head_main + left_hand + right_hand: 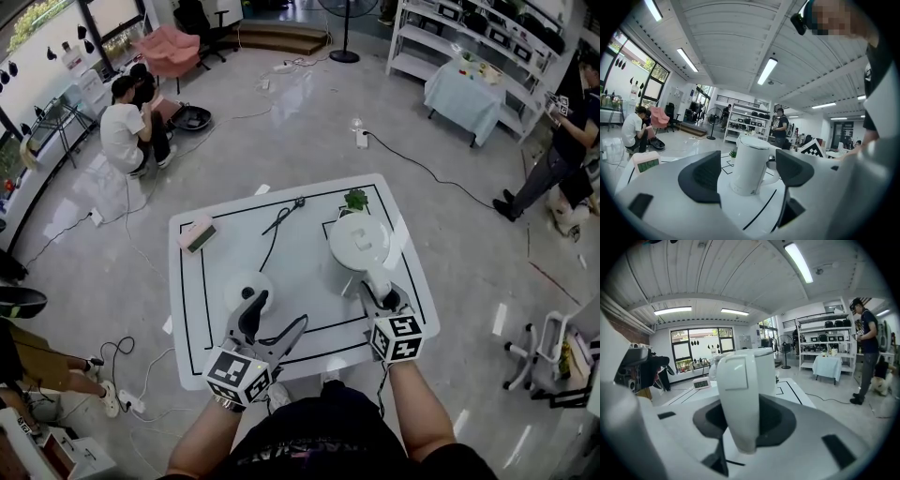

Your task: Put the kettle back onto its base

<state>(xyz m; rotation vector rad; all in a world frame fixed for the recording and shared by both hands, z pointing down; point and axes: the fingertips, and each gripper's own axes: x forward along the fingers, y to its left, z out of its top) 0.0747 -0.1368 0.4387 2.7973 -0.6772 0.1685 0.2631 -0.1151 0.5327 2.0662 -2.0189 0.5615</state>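
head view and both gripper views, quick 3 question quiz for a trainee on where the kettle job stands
1. True or false: the kettle sits on its base.
2. Which gripper has the kettle's handle between its jaws? A. left gripper B. right gripper
3. Fill in: the left gripper's jaws stand ___.

Key
1. False: it stands on the table, apart from the base.
2. B
3. apart

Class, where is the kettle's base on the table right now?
In the head view, the base sits front-left on the table, at the left gripper, left of the kettle.
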